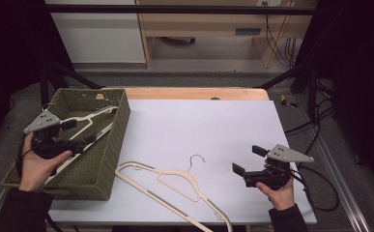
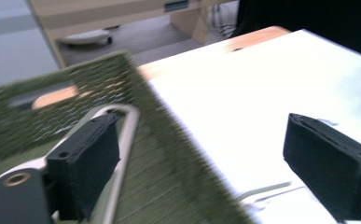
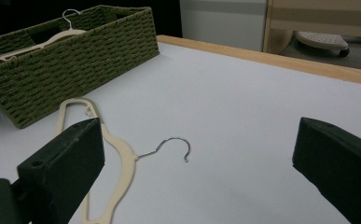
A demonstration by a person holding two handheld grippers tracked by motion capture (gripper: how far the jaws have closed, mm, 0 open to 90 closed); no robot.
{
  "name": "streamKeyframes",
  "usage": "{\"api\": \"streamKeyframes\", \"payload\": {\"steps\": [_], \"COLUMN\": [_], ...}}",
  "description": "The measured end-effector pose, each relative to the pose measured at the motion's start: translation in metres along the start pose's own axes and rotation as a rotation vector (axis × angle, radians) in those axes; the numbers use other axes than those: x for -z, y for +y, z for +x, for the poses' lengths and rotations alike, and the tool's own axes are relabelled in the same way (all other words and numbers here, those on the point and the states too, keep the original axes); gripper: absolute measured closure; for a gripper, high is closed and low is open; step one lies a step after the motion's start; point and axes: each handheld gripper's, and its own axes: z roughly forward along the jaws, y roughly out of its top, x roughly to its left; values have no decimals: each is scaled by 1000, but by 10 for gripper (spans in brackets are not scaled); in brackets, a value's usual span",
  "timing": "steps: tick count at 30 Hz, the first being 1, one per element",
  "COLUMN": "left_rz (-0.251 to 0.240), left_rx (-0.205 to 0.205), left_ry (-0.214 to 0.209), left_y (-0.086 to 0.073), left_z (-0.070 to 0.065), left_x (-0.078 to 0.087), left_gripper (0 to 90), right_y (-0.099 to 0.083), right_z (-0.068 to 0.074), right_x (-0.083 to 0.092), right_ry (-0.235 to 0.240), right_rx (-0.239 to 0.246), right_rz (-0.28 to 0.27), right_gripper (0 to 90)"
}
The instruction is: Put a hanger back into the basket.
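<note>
A person holds the left gripper, jaws spread and holding nothing, over a green woven basket containing a cream hanger. The right gripper, also spread wide and holding nothing, hovers near a second cream hanger lying flat on the white table.

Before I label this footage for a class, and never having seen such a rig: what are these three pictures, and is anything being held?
A person holds a two-jaw tool in each hand. The high view looks down on the table; the other two views ride on the tools, looking along their black jaws. The left gripper hangs open over a green woven basket holding a cream hanger. The right gripper is open above the white surface, near a second hanger lying flat there. Nothing is held.
</note>
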Motion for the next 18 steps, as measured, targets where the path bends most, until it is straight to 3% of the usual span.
{"api": "streamKeyframes", "payload": {"steps": [10, 18], "left_rz": [-51, -44], "left_rx": [-23, -52], "left_ry": [-119, -166], "left_y": [-1, -6], "left_z": [-57, -98], "left_x": [-28, -59], "left_gripper": [74, 73], "right_y": [-1, -2], "right_z": [-1, -2], "right_x": [1, 3], "right_ry": [-4, -6], "right_rx": [3, 0], "right_rz": [-6, -9], "right_gripper": [27, 27]}}
